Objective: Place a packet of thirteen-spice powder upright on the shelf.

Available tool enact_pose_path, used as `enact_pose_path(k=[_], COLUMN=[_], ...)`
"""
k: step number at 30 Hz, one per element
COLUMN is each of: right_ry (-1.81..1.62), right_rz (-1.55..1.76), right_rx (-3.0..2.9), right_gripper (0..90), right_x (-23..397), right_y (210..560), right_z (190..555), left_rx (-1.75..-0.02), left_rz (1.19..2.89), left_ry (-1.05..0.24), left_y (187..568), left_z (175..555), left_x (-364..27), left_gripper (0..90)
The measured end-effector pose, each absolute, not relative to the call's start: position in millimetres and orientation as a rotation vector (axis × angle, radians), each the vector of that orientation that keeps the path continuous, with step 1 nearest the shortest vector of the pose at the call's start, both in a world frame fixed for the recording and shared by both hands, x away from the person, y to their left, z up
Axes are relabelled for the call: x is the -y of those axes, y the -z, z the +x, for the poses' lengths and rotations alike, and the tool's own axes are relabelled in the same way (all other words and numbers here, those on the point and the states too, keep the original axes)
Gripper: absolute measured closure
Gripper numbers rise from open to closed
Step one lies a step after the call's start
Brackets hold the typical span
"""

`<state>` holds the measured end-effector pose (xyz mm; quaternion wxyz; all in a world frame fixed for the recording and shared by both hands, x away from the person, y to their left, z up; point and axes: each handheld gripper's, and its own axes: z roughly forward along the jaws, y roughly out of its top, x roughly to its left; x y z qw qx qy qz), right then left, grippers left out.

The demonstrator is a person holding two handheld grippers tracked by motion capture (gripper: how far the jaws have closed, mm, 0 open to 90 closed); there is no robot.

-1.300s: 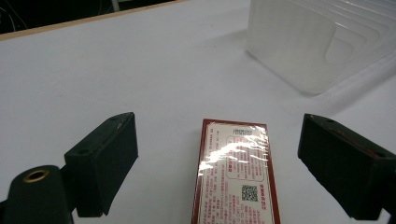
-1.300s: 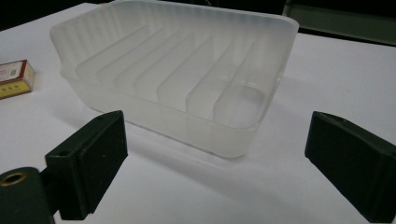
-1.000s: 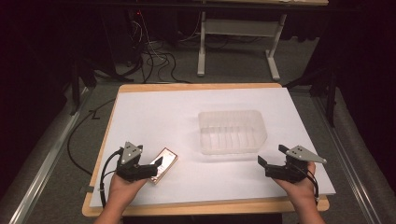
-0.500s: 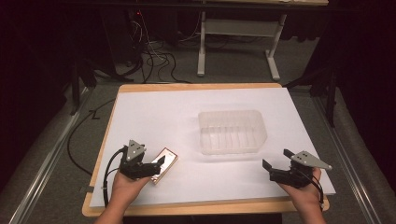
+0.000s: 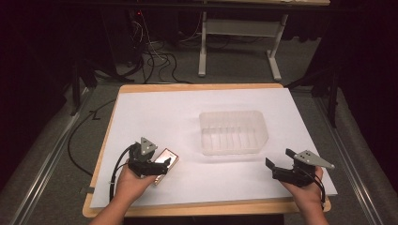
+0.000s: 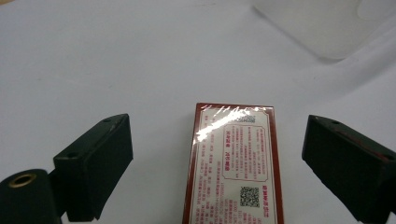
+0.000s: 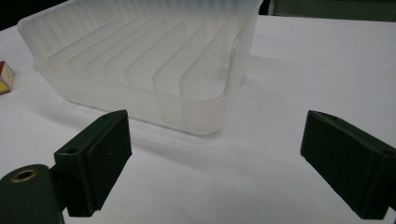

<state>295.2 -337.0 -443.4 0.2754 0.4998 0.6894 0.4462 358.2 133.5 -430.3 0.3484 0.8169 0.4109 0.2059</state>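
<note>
Carton (image 6: 232, 163) (red-edged, seemingly flat) lies untouched between left gripper's (image 6: 217, 161) just-opened jaws

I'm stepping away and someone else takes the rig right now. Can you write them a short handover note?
Left tool: open, its jaws have just been opening; the red box lies flat on the white sheet between them, pads clear of its sides.
Right tool: open, nothing between its jaws, pointed at the clear plastic tray.
Tray stands mid-table with nothing in it; the box lies to its left, apart from it.
Done: nothing in the tray so far.
Left, probably: grip the box and put it in the tray.
</note>
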Motion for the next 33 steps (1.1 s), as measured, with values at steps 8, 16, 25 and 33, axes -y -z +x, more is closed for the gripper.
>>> enact_pose_path(k=[8, 16, 25, 33], right_ry=[-1.214, -1.211, -1.209, -1.2], right_rz=[1.359, 1.388, 1.388, 1.398], right_rx=[-1.838, -1.84, -1.856, -1.864], right_gripper=[10.7, 12.9, 13.6, 14.7], right_x=[340.5, 341.9, 341.3, 342.6], right_y=[441.8, 442.7, 445.7, 446.5], right_z=[295.2, 295.3, 296.3, 296.7], left_rx=[-1.086, -1.111, -1.086, -1.071], left_rz=[2.168, 2.246, 2.356, 2.421], left_ry=[-0.495, -0.386, -0.359, -0.299], left_y=[427.5, 429.8, 424.8, 425.3], left_z=[365.3, 375.2, 379.2, 384.5], left_x=[-129.1, -131.5, -126.8, -121.4], left_gripper=[9.1, 9.9, 11.5, 12.8])
